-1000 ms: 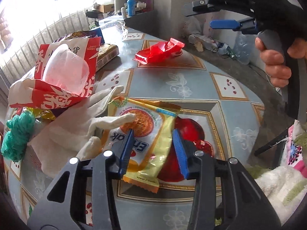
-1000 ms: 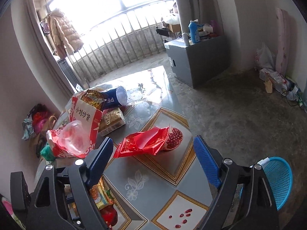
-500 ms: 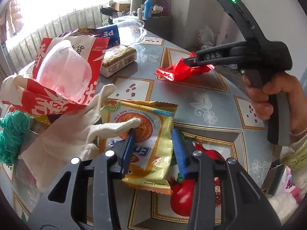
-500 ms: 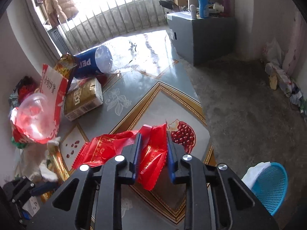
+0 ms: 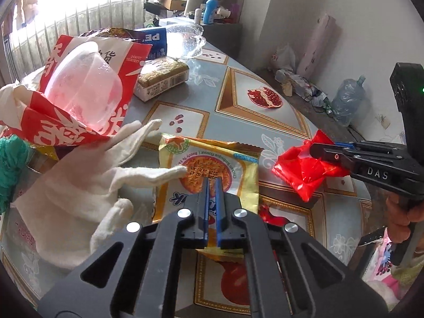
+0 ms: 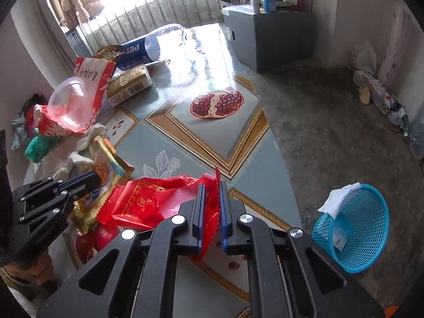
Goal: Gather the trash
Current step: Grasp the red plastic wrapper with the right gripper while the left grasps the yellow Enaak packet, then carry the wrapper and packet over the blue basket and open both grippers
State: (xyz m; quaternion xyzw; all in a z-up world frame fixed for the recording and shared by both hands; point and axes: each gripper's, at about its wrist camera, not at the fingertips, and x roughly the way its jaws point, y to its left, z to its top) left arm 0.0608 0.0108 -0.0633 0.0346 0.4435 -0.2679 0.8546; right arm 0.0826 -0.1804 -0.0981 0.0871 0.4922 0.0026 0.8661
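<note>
Now both tools on wrappers

The right gripper has just been closing and now pinches a red wrapper between its blue jaws. To its left, the left gripper is shut on a yellow snack packet. Both are over the table with fruit pictures on it. A blue basket sits on the floor to the right, with white paper in it.
</note>
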